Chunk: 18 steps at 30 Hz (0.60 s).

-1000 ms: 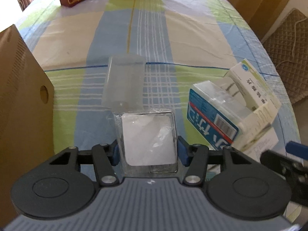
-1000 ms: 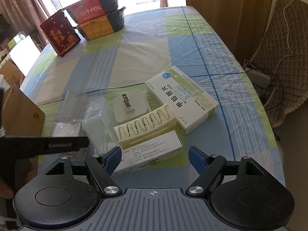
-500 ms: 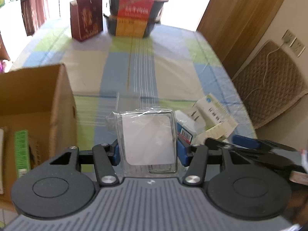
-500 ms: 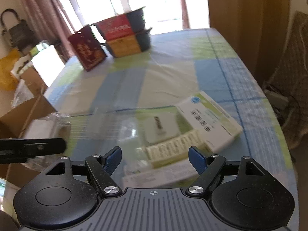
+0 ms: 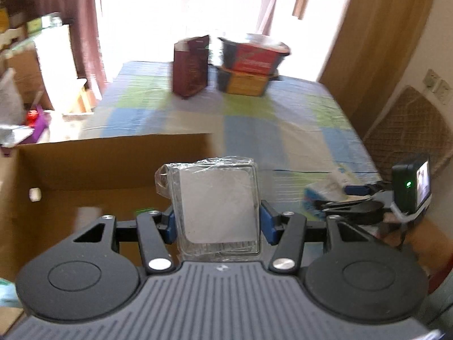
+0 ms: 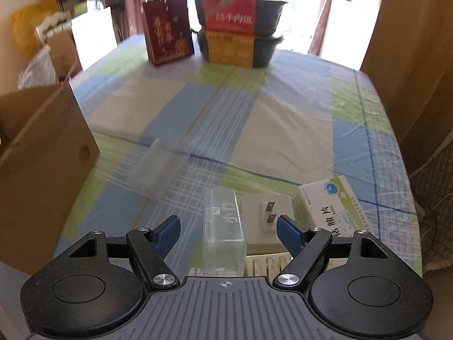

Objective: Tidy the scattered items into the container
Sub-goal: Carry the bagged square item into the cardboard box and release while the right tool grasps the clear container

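The left claw (image 5: 216,221) is clamping a wrapped packet (image 5: 216,206) upright over the near edge of the box (image 5: 93,170), which is lying ahead and left, while the right claw (image 6: 228,231) is hanging apart over the clear case (image 6: 223,226) on the table (image 6: 254,130).

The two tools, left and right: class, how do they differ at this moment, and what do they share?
The left tool is shut on a clear-wrapped white packet; the right tool is open and holds nothing. The left tool is raised by the cardboard box; the right tool hovers over loose items on the tablecloth, a clear plastic case lying between its fingers. Both have black frames and blue fingertip pads.
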Available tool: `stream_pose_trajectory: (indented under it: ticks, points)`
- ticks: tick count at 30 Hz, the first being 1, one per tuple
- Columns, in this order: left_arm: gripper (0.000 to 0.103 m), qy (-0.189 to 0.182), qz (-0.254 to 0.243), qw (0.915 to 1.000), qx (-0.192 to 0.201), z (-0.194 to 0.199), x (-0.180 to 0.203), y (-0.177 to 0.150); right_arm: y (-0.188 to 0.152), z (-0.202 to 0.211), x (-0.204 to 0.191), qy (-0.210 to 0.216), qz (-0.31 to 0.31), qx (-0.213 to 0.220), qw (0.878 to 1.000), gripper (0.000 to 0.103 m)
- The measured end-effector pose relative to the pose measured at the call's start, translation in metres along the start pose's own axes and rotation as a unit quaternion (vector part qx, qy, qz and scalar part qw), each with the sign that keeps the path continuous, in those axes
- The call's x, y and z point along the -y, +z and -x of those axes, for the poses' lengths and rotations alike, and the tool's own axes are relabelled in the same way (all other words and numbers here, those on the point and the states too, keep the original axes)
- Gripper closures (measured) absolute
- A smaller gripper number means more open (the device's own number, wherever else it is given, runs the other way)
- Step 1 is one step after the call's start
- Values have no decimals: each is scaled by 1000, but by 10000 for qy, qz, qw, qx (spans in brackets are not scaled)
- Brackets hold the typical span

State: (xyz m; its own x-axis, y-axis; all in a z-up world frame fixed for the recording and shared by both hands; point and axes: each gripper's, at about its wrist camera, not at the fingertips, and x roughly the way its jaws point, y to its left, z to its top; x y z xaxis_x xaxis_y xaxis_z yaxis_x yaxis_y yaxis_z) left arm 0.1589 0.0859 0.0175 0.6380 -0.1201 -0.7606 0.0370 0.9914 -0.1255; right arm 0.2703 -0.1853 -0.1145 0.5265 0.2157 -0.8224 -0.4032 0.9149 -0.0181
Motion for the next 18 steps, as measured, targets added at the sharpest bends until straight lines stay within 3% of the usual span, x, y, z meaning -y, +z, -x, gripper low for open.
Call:
stream_pose_trajectory:
  ticks: [1, 2, 3, 6, 7, 8, 14, 18]
  points:
    - [53, 93, -16, 10000, -5, 3, -11, -1, 0, -3, -1, 3, 50, -54, 10000, 26]
    - [53, 210, -35, 9998, -7, 7, -22, -2, 0, -6, -2, 7, 99, -109, 9999, 41]
    - [53, 325, -47, 9995, -16, 10, -33, -3, 2, -10, -4, -12, 145, -189, 9997, 46]
    - [53, 656, -73, 9978, -116, 14, -66, -4, 2, -14, -8, -140, 295, -288, 9991, 46]
    - [53, 732, -65, 9972, -143, 16, -77, -5, 1, -15, -10, -183, 353, -310, 9987, 53]
    - [53, 816, -49, 9965, -186, 16, -89, -5, 0, -15, -11, -168, 366, -328, 9987, 68]
    - [53, 1067, 23, 9922, -642, 3, -149, -10, 3, -1, -14, -120, 96, -121, 9998, 69]
    - [53, 1379, -184, 9840, -1113, -22, -165, -17, 10, 21, -18, 35, -171, 125, 9998, 69]
